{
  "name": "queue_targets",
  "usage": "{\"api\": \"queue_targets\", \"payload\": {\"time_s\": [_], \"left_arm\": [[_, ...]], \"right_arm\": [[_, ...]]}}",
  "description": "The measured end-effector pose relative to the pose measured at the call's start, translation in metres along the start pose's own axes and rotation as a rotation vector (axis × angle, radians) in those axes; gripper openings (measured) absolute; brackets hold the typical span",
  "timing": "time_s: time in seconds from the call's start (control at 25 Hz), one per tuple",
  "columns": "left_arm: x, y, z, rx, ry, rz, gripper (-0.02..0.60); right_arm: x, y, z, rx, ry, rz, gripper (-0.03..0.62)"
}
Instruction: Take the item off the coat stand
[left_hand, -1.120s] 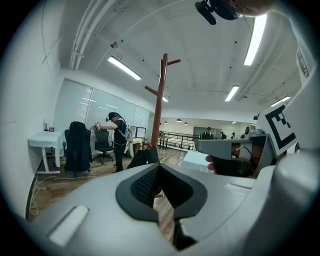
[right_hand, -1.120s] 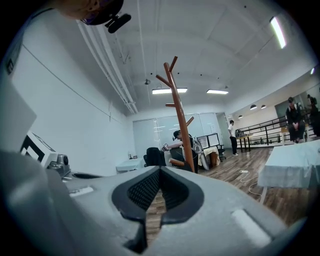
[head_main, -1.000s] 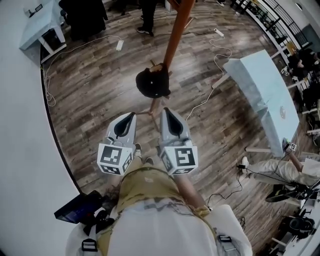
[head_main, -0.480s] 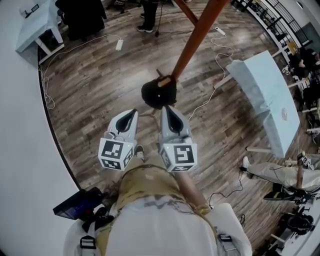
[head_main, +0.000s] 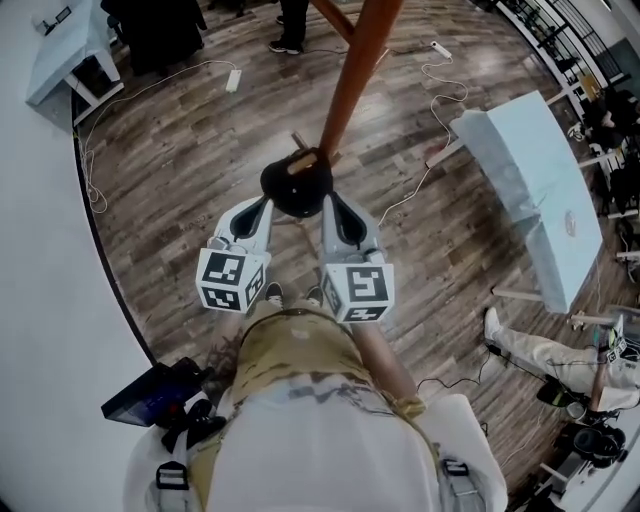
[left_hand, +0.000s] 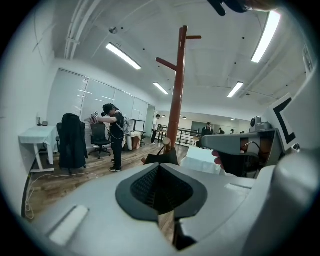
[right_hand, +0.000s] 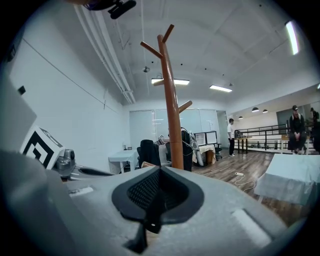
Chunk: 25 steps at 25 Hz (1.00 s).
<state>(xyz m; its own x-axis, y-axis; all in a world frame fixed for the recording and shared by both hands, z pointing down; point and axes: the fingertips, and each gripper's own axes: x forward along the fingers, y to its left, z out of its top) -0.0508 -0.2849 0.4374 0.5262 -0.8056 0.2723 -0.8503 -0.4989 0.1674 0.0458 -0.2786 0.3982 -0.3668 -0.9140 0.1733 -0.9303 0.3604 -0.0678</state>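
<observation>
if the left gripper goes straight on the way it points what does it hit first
Most likely the black item hanging low on the coat stand: it sits just beyond the left gripper's shut fingers, the pole right behind it. Depth is unclear.

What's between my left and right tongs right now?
In the head view, the black item hanging on the coat stand shows between the tips of the left tongs and right tongs.

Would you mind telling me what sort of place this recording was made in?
Most likely an open-plan office or lab workspace. There is a white desk against the wall, a black swivel office chair, long ceiling strip lights, and a white power strip with cables trailing over the wood-plank floor.
</observation>
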Motion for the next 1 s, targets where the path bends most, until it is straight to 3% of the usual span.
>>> {"api": "queue_targets", "payload": {"time_s": [0.4, 0.48, 0.8, 0.92, 1.0], "left_arm": [[0.033, 0.011, -0.007, 0.006, 0.033, 0.033, 0.0], [0.042, 0.017, -0.005, 0.001, 0.049, 0.029, 0.085], [0.075, 0.026, -0.01, 0.025, 0.131, -0.105, 0.265], [0.073, 0.029, -0.018, 0.042, 0.127, -0.136, 0.214], [0.067, 0.031, -0.024, 0.049, 0.118, -0.141, 0.085]], "right_arm": [[0.016, -0.017, 0.0, -0.017, 0.028, 0.023, 0.0], [0.018, -0.025, 0.003, -0.02, 0.033, 0.005, 0.0], [0.016, -0.048, 0.001, -0.018, 0.046, -0.074, 0.0], [0.012, -0.046, -0.005, -0.019, 0.039, -0.101, 0.0], [0.009, -0.041, -0.009, -0.019, 0.032, -0.116, 0.0]]}}
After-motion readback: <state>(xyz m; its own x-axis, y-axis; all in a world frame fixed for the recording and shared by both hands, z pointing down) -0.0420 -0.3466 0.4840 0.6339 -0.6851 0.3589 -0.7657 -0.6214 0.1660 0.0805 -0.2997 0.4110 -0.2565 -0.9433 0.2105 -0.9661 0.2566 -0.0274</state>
